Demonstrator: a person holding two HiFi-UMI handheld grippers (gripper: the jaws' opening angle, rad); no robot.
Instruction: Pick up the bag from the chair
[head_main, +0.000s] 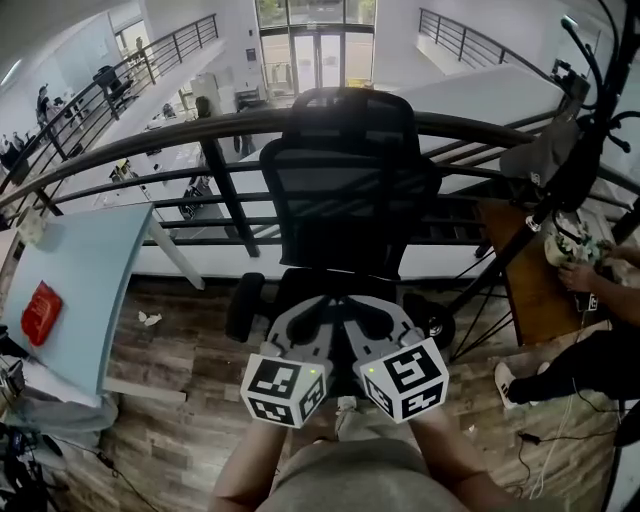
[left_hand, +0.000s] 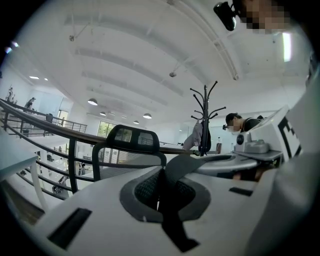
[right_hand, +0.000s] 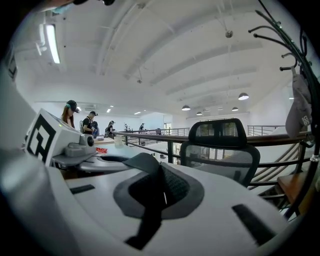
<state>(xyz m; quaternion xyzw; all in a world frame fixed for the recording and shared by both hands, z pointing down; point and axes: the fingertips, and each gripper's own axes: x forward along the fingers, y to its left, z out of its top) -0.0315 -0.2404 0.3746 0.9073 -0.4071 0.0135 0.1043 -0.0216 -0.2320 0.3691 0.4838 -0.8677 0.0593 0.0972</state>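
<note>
Approach step; nothing grasped yet. Jaws of left gripper (head_main: 303, 318) and right gripper (head_main: 374, 318) fully closed, empty, side by side on near side of chair (head_main: 350, 180). No bag discernible on it. Next, likely: open jaws, reach in.

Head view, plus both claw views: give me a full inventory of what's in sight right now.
office chair: one, black mesh, centre, in front of the railing
railing: one, black, curving across behind the chair
table: one, light blue, left
packet: one, red, on the table
paper scrap: one, white, on the floor near the table
coat stand: one, black, right
person: one, dark trousers, right edge
floor: wood planks
bag: none that I can make out
left claw: one, white and grey, shut, empty, facing the chair
right claw: one, same colours, shut, empty, beside the left
</note>
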